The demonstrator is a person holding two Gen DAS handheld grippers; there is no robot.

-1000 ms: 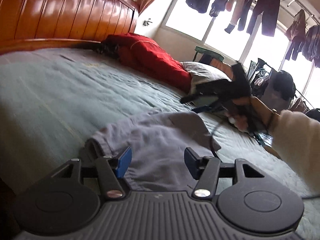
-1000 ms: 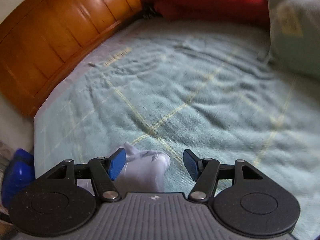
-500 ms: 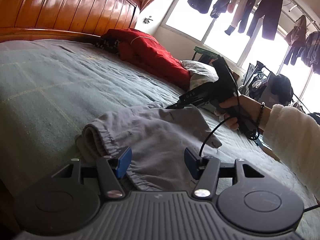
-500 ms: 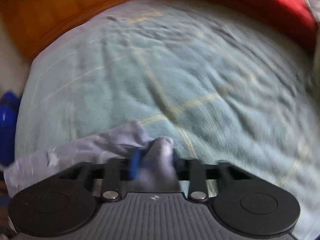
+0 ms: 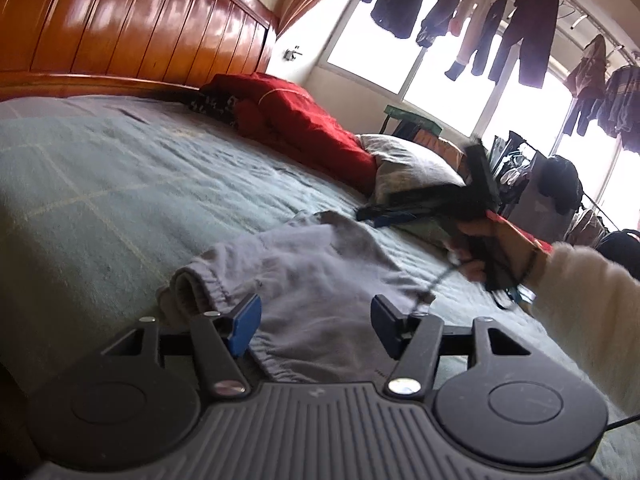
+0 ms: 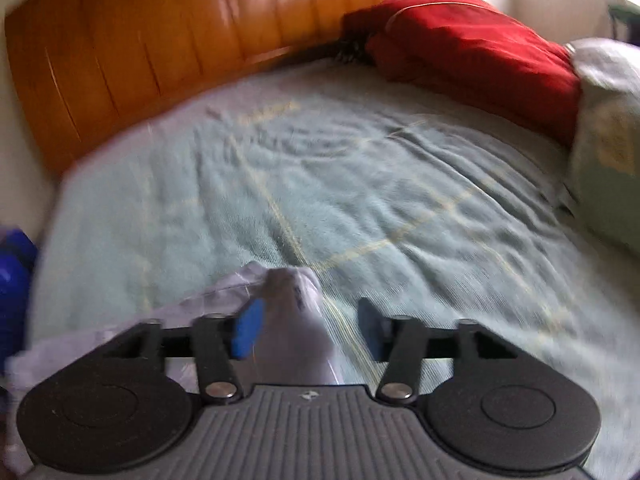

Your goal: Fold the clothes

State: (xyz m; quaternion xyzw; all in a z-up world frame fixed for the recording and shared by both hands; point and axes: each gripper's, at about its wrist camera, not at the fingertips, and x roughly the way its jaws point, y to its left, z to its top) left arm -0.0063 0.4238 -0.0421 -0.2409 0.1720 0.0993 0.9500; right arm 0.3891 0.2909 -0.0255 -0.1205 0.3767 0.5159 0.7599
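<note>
1. The grey garment [image 5: 320,280] lies bunched on the bed [image 5: 100,184] near its front edge, with an elastic hem rolled up at the left. It is in a loose heap, not a flat or squared shape, so it does not yet lie as folded clothing would.
2. Your left hand-held gripper [image 5: 316,320] hovers low over the near hem with its jaws spread wide and nothing between them. You hold it here, it seems, so the hem sits straight ahead of the blue pads.
3. Your right hand-held gripper [image 6: 306,330] is also spread wide. A peak of the garment [image 6: 296,320] rises between its fingers, closer to the left pad; no pad presses it. The view is blurred, so whether cloth touches that pad cannot be told.
4. In the left view, your right hand [image 5: 492,248] holds that tool over the far end of the garment.
5. The red quilt [image 5: 312,128] and pillow [image 5: 412,164] lie well apart, leaving open bed around the garment.
</note>
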